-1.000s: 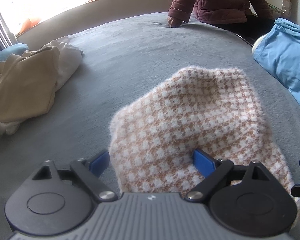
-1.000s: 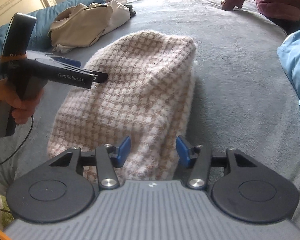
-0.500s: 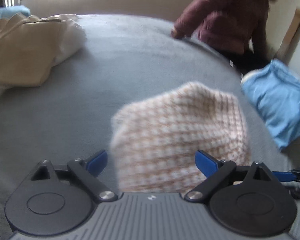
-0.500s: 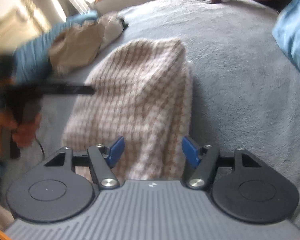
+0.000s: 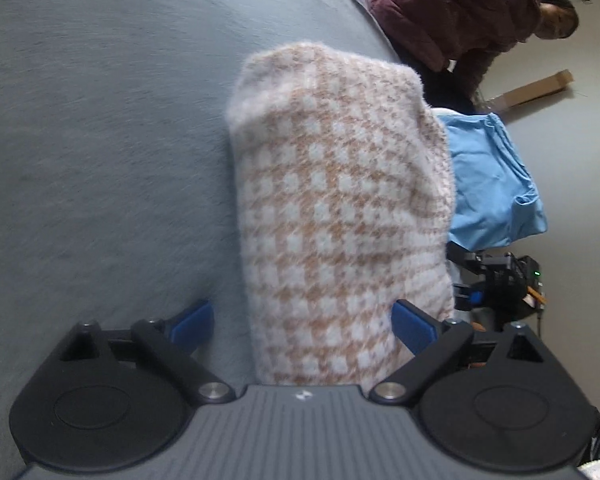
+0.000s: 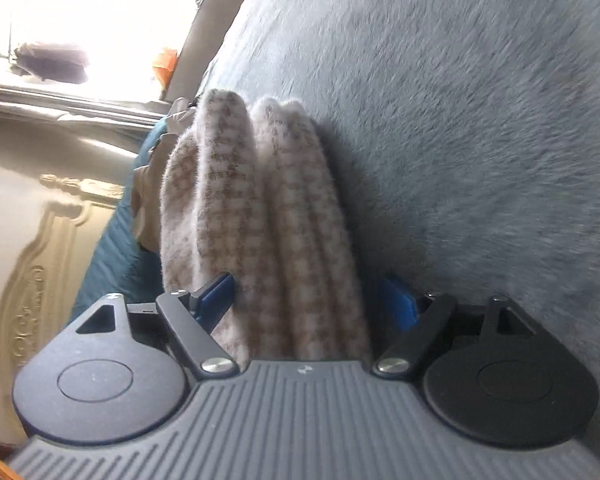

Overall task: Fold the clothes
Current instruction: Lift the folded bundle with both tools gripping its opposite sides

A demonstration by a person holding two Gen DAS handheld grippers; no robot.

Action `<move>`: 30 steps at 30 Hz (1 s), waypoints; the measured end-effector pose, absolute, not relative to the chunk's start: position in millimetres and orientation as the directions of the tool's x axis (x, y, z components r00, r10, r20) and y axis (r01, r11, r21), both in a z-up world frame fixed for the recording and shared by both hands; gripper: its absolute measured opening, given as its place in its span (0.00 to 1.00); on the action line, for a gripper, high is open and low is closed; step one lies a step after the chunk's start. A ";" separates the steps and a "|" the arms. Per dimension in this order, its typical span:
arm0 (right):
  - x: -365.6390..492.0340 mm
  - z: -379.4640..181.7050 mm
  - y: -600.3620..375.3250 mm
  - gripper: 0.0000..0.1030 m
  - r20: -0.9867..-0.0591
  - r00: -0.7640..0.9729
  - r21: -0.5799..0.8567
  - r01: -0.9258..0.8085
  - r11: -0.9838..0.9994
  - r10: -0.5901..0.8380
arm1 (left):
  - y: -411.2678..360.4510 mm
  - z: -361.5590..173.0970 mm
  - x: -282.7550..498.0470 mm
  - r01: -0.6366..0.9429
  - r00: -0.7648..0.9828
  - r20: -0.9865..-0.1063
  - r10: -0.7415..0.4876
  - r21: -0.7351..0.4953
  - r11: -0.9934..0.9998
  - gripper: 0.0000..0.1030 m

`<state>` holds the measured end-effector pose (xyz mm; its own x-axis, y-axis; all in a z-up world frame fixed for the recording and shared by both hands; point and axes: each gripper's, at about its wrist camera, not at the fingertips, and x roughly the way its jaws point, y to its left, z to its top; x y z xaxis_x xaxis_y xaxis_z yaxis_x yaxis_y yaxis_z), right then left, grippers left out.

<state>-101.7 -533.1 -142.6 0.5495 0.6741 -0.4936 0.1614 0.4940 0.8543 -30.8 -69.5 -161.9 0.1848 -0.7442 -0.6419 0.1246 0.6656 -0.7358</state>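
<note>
Both views rolled sideways, folded checked sweater point(image 5: 340, 208) on grey bedspread point(image 5: 100, 160), blue garment point(image 5: 492, 184) beside

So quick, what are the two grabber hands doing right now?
Left gripper: open, straddling the fuzzy pink-and-tan checked knit garment, pads not pressing.
Right gripper: jaws opening, the folded garment between them, not gripped.

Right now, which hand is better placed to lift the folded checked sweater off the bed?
Right, probably. The right tongs straddle the stacked folds of the sweater edge-on, jaws opening. The left tongs stand open at its broad face, one pad over bare blanket.
</note>
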 end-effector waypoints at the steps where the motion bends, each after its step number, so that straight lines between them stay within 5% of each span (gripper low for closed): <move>1: -97.7 -144.3 -531.1 0.79 -0.480 0.547 0.862 0.149 0.484 0.686 | -71.6 -163.4 -27.7 0.129 0.183 -0.636 -0.750 -0.741 0.659 0.94; 14: -40.4 -148.8 -480.1 0.86 -0.392 0.437 0.896 -0.019 0.444 0.809 | -113.0 -166.1 -4.5 0.170 0.171 -0.644 -0.746 -0.726 0.666 0.99; 20: -47.3 -137.3 -484.2 0.62 -0.345 0.445 0.914 -0.041 0.404 0.826 | -125.2 -147.4 -8.3 0.216 0.153 -0.659 -0.737 -0.705 0.675 0.96; 30: -87.6 -81.5 -516.9 0.58 -0.289 0.492 0.908 -0.132 0.399 0.821 | -177.8 -89.5 -44.7 0.323 0.133 -0.620 -0.773 -0.710 0.625 0.94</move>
<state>-87.6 -516.9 -81.5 0.4923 0.8209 -0.2893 -0.1317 0.3988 0.9075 -44.7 -177.8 -89.5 0.1331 -0.7733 -0.6199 0.3234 0.6251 -0.7103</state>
